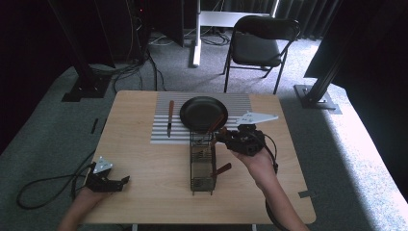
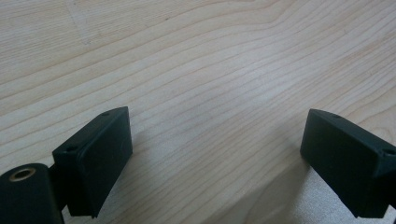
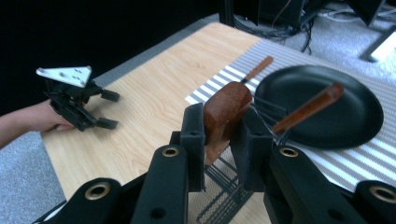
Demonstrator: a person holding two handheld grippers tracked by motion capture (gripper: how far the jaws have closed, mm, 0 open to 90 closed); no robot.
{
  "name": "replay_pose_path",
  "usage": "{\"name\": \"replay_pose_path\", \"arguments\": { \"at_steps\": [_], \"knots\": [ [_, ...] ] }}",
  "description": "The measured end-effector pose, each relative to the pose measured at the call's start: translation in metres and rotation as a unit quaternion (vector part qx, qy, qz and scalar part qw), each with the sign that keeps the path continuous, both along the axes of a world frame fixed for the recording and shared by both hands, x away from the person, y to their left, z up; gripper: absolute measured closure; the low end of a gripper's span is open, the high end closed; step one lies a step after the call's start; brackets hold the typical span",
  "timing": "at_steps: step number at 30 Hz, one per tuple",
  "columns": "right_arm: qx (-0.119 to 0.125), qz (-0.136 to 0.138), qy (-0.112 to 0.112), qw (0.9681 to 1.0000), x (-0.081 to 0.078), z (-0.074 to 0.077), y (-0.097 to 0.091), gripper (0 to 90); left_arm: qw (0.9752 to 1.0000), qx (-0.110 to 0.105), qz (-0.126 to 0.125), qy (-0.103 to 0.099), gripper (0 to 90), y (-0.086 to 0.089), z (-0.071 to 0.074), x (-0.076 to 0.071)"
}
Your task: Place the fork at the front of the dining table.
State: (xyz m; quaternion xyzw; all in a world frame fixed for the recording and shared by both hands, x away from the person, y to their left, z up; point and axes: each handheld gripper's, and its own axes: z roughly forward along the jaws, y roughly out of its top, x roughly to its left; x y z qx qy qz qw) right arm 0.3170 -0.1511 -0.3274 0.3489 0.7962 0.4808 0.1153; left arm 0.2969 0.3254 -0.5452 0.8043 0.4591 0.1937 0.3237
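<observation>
Pads of right hand-held gripper (image 3: pixel 223 128) clamp wooden handle (image 3: pixel 225 114) above mesh caddy (image 1: pixel 202 163).

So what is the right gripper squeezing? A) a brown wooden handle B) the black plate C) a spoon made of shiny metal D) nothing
A: in the right gripper view, the right gripper has its jaws closed on a brown wooden handle above the wire basket.

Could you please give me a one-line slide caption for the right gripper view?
Right gripper grips a wooden handle above the wire caddy.
</observation>
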Motion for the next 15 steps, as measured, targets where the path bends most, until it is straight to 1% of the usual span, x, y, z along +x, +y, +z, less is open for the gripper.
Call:
{"name": "replay_pose_path", "arguments": {
  "at_steps": [5, 8, 12, 15],
  "knots": [
    [0.011, 0.011, -0.003, 0.9999, -0.002, 0.009, -0.001, 75.7, 1.0000, 0.000, 0.000, 0.000, 8.9, 0.000, 0.000, 0.000],
    [0.017, 0.012, -0.011, 0.9997, -0.004, 0.016, -0.002, 75.7, 1.0000, 0.000, 0.000, 0.000, 8.9, 0.000, 0.000, 0.000],
    [0.027, 0.011, -0.018, 0.9994, -0.005, 0.027, -0.007, 75.7, 1.0000, 0.000, 0.000, 0.000, 8.9, 0.000, 0.000, 0.000],
    [0.027, 0.006, -0.028, 0.9992, -0.008, 0.037, -0.012, 75.7, 1.0000, 0.000, 0.000, 0.000, 8.9, 0.000, 0.000, 0.000]
  ]
}}
